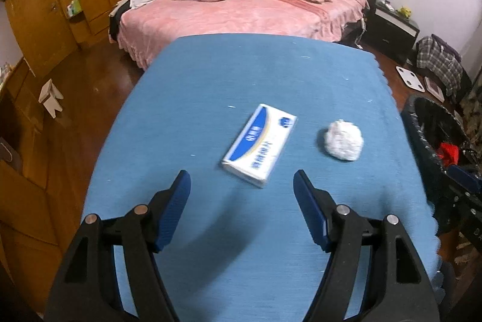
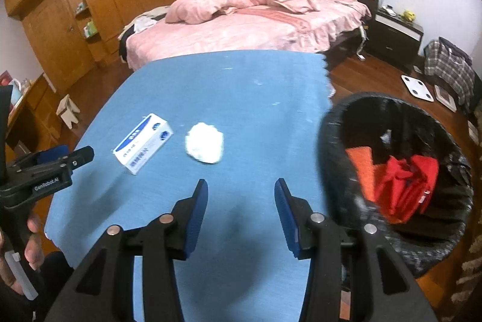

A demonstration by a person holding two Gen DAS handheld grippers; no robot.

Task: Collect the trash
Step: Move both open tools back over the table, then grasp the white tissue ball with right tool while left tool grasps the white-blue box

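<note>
Left wrist view
Left hand-held gripper (image 1: 242, 181): jaws spread apart, nothing between them, above the near part of the worktop.
Worktop (image 1: 211, 86): covered with a blue cloth.
Tissue wad (image 1: 342, 140): white, crumpled, lying on the cloth to the right of the tissue pack, apart from it.
Tissue pack (image 1: 259, 144): white and blue, lying flat, turned at an angle, ahead of the jaws.
Bin (image 1: 421, 123): black liner, at the right edge of the worktop; red item inside.
Bed (image 1: 241, 17): pink cover, beyond the worktop.

Right wrist view
Right hand-held gripper (image 2: 241, 189): jaws parted, released, empty, over the cloth.
Tissue wad (image 2: 205, 146): ahead of the jaws and slightly left, just beside the tissue pack (image 2: 143, 142).
Bin (image 2: 334, 141): right of the worktop (image 2: 241, 80); red and orange items inside.
Left hand-held gripper (image 2: 84, 154): at the left edge, held by a hand (image 2: 30, 243), near the pack.
</note>
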